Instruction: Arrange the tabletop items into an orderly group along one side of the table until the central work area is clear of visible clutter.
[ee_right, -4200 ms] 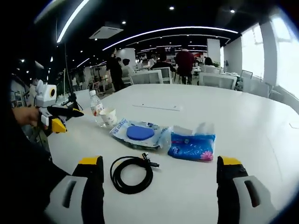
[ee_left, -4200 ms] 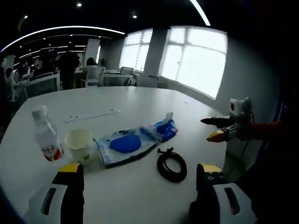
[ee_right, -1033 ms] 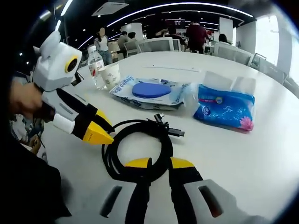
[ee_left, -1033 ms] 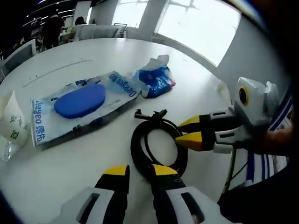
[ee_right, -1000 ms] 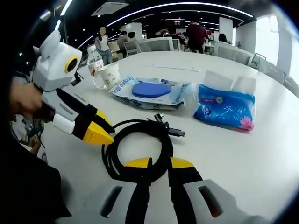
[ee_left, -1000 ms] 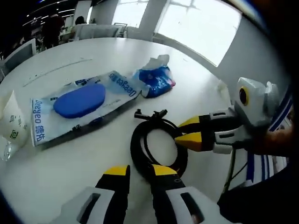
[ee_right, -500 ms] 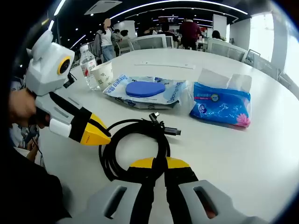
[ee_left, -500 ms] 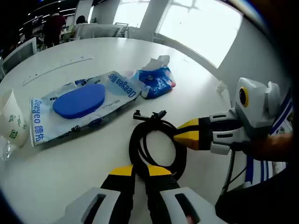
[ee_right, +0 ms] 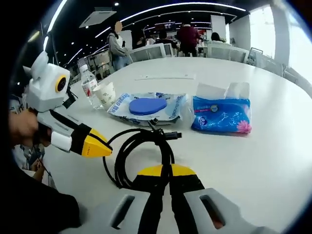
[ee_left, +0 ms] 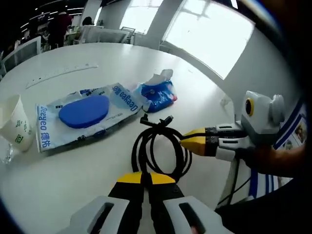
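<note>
The coiled black cable (ee_left: pixel 158 151) lies on the round white table (ee_left: pixel 195 92), close to the edge nearest the person. In the left gripper view, the left gripper (ee_left: pixel 146 178) has its yellow-tipped jaws pressed together on the near arc of the coil, pinching it. The right gripper (ee_left: pixel 187 141) comes in from the right of that view with its yellow tips pressed together at the coil's right arc. In the right gripper view, the right gripper (ee_right: pixel 166 170) grips the near arc of the cable (ee_right: pixel 141 151) between closed jaws, and the left gripper (ee_right: pixel 100 146) reaches in from the left, its tip at the coil's left side. The cable's plug ends point away from both tools.

Just beyond the coil lies a clear plastic bag holding a flat blue oval (ee_left: pixel 85 114). Beside it, right of it in both views, sits a blue soft pack of tissues (ee_right: pixel 220 115) with a white sheet sticking up.

Farther left stand a white paper cup (ee_right: pixel 106 94) and a clear plastic water bottle with a red label (ee_right: pixel 89 85), close together, well apart from the cable.

Past the tissue pack, open white tabletop runs out to the far rim. A thin pale strip (ee_left: pixel 61 73) lies far out on it.
</note>
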Demonstrator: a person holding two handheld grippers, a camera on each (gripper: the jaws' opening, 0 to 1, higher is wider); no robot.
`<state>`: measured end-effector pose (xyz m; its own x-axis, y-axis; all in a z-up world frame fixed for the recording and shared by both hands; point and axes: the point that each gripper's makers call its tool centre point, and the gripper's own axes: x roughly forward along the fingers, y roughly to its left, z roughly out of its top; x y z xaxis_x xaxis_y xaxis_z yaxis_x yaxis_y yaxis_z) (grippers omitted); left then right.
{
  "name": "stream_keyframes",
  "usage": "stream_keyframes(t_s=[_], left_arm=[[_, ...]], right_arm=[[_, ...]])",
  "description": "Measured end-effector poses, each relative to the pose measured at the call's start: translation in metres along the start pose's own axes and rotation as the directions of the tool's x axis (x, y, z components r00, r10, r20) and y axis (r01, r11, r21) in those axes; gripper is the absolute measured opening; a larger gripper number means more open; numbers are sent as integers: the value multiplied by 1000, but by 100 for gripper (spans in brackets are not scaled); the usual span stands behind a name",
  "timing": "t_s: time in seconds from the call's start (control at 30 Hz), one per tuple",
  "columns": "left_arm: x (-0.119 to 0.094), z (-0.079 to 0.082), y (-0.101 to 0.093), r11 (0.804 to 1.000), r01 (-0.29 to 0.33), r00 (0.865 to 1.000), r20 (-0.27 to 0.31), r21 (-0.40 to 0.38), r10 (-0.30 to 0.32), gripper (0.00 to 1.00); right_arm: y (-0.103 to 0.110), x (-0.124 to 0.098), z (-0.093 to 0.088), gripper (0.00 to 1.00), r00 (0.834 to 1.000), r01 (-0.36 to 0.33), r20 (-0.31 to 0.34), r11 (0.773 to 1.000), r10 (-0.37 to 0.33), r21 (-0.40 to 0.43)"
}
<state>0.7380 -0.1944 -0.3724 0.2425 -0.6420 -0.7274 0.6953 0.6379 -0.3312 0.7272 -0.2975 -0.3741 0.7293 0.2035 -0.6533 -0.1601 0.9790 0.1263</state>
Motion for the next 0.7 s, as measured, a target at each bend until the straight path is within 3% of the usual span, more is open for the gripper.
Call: stream_keyframes(t_s=[0.37,0.7], left_arm=[[-12,28,-22,999,34,998,59,15,-35,0],[5,45,-34,997,64,997,41,38,-66,1]], right_arm=[[-12,-20,29,0,997,37,69,998,-40,44],[-36,-19,29,0,997,66,37,996,-68,52]])
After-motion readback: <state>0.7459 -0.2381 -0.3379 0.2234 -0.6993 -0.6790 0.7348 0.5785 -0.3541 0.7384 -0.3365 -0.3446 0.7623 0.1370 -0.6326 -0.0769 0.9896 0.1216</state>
